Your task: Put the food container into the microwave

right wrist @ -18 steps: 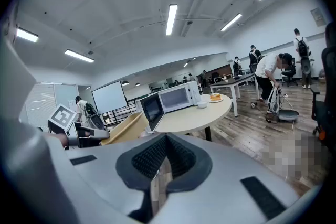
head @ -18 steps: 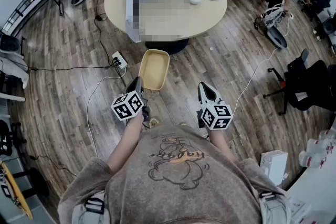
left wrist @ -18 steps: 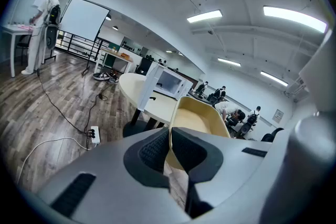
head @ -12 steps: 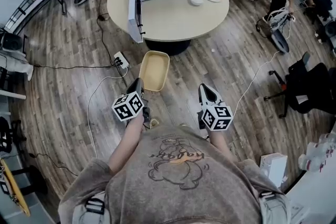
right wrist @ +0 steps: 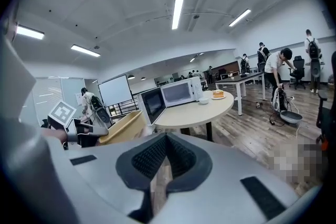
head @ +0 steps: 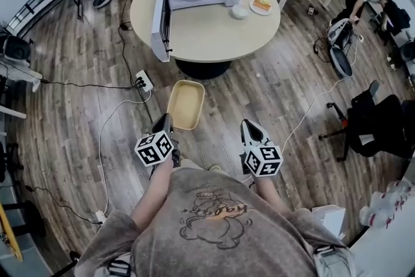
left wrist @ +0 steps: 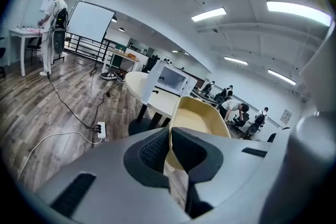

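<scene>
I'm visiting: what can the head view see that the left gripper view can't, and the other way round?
Only the head view: the right gripper, the person's grey-brown printed shirt and the white plate of food on the round beige table. Only the left gripper view: ceiling strip lights and a white projection screen. Both: the left gripper shut on the rim of the beige oblong plastic container, that table, and the white microwave with its door open.

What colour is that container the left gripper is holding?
Pale creamy yellow, plain with no pattern. The food container shows best in the head view.
</scene>
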`<state>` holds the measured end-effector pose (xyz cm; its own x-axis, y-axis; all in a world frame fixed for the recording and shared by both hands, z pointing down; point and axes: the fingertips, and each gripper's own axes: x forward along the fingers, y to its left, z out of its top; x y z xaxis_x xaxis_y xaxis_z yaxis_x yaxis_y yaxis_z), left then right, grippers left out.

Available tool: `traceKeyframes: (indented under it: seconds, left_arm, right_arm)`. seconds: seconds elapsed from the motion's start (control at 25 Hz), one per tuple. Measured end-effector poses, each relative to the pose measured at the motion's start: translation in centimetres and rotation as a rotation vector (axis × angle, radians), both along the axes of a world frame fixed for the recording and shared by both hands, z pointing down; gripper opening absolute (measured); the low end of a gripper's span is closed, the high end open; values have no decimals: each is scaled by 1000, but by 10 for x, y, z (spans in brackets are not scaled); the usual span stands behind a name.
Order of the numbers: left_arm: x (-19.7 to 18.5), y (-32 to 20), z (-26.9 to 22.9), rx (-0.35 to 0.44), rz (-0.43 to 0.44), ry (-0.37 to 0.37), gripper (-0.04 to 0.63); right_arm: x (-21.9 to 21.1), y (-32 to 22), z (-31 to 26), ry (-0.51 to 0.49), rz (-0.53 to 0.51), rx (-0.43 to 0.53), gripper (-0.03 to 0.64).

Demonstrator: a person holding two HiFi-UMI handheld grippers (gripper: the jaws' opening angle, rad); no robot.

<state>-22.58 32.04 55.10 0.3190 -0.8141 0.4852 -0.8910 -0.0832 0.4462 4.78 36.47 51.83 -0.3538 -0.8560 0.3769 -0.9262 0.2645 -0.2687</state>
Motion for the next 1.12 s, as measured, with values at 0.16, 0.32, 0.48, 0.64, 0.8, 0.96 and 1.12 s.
traceKeyframes:
  seconds: [0.16,0.32,0.48,0.64,0.8,0.96,1.12]
  left_arm:
    - [12,1,6,-2,-43,34,43]
    - [23,3,6,1,-53,24,43]
    - [33,-8,2,25,-45,1,43]
    - [41,-30,4,34,-40,-8,43]
    - [52,-54,8,31,-34,-2,43]
    - [59,-86,9,31,-30,2,43]
    - [62,-125,7,30,-30,4,43]
  right_arm:
    - [16,0,9,-2,-28,-12,2]
    - [25,3,13,-12,-43,-20,2]
    - [31,-7,17,-13,-56,-18,2]
    - [39,-27,19,-12,-59,-13,2]
    - [51,-52,19,-8,-48,-13,2]
    - [59,-83,18,-13,-40,-13,2]
    - [57,-120,18,-20,-51,-21,2]
